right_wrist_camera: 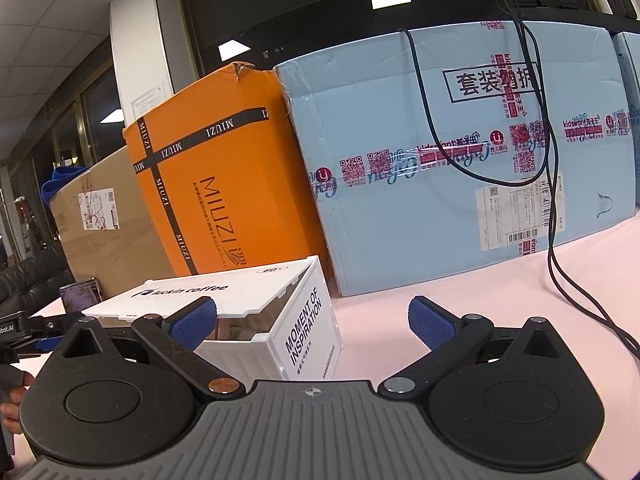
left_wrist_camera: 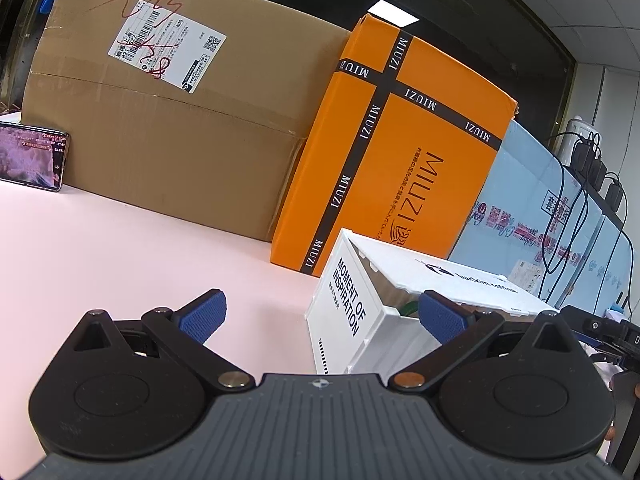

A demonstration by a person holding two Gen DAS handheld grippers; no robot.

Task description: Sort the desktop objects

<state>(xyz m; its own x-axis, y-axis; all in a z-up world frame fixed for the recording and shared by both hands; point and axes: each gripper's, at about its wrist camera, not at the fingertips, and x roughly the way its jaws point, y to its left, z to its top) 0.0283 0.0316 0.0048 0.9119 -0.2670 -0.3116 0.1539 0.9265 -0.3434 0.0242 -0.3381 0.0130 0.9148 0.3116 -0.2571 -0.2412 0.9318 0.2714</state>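
Observation:
A white folding storage box [left_wrist_camera: 360, 312] printed "MOMENT OF INSPIRATION" stands on the pink tabletop [left_wrist_camera: 120, 248], its lid half raised. My left gripper [left_wrist_camera: 322, 314] is open just in front of it, with the right blue pad [left_wrist_camera: 442, 316] over the box's opening. In the right wrist view the same white box [right_wrist_camera: 304, 328] sits at lower left, lid marked "luckin coffee". My right gripper [right_wrist_camera: 312, 320] is open, its left pad [right_wrist_camera: 194, 326] in front of the box's open side and nothing between the fingers. What lies inside the box is hidden.
A brown carton [left_wrist_camera: 160, 120], an orange MIUZI box [left_wrist_camera: 400, 152] and a light blue carton [right_wrist_camera: 460, 160] line the back of the table. A lit phone [left_wrist_camera: 30, 156] leans by the brown carton. Black cables [right_wrist_camera: 556, 200] hang down at right. A hand [right_wrist_camera: 12, 400] holds the other gripper.

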